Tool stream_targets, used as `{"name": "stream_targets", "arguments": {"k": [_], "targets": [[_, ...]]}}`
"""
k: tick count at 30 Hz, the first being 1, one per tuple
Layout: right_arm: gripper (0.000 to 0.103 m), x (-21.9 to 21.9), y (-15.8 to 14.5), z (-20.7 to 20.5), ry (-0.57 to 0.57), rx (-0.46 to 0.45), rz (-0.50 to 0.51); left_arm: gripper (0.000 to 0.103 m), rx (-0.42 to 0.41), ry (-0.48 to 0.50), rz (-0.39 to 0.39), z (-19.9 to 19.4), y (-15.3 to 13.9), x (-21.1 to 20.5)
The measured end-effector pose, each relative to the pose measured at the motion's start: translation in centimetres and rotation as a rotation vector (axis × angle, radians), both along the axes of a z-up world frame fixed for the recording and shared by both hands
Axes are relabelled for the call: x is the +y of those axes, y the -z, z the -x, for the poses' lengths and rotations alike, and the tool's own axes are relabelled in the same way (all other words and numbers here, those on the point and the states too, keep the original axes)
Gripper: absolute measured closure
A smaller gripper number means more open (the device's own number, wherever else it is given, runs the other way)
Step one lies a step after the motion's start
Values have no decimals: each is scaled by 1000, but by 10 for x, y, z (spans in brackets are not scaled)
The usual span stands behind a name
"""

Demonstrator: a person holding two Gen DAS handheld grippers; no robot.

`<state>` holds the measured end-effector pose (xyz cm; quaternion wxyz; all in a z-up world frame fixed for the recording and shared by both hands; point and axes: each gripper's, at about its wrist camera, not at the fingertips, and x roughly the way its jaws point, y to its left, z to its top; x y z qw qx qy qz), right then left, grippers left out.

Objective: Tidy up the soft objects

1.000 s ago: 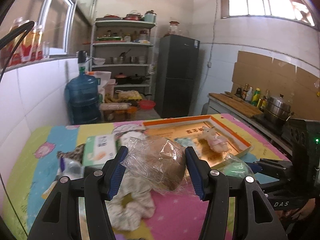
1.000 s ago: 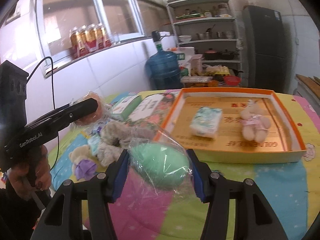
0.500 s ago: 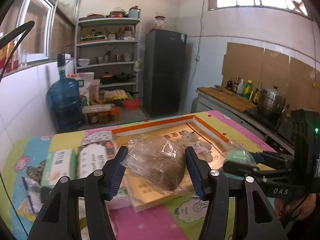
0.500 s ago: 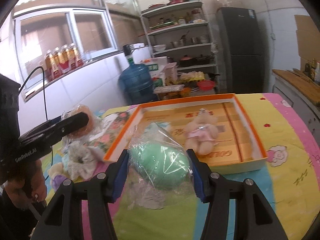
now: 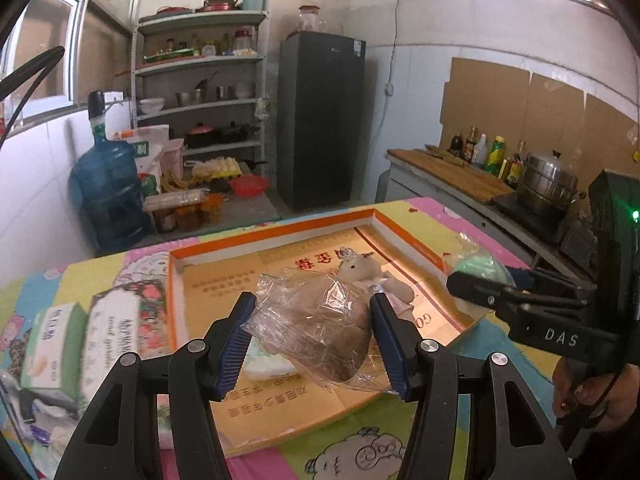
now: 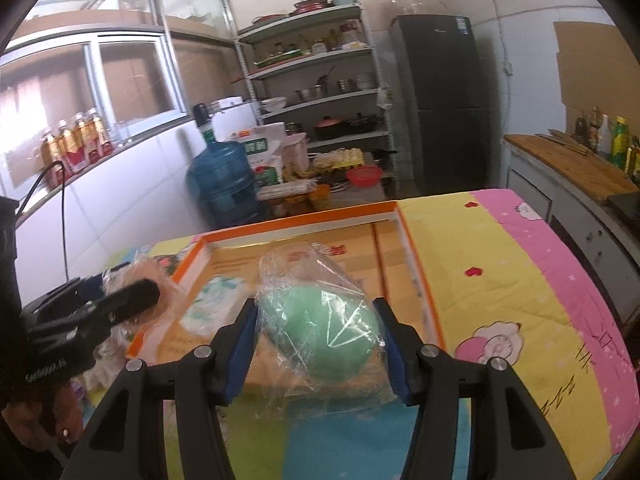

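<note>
Brown soft ball in clear wrap, pinched by left tool, held above orange-rimmed tray. Green soft ball in wrap, pinched by right tool, over tray's near right part. Plush bunny and tissue pack lie in tray. Tray sits on cartoon-print surface; tissue boxes toward its left edge.

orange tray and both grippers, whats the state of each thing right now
left gripper: shut on the brown bagged toy, held over the tray
right gripper: shut on the green bagged ball, at the tray's near edge
orange tray: open, partly filled
plush rabbit: lying in the tray
tissue pack: lying in the tray
</note>
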<state>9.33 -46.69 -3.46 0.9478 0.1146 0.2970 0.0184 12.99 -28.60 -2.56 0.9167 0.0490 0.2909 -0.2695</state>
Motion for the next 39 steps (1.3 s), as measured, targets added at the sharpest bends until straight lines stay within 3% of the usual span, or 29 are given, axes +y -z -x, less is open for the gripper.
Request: {"name": "stream_targets", "arguments": {"k": [24, 35, 39], "targets": [[47, -16, 28, -42, 23, 71, 42, 43, 95, 15, -71, -42, 51, -46], [45, -18, 37, -48, 13, 81, 16, 42, 132, 16, -52, -50, 61, -47], [40, -19, 37, -47, 16, 80, 12, 35, 138, 17, -46, -49, 60, -48]]}}
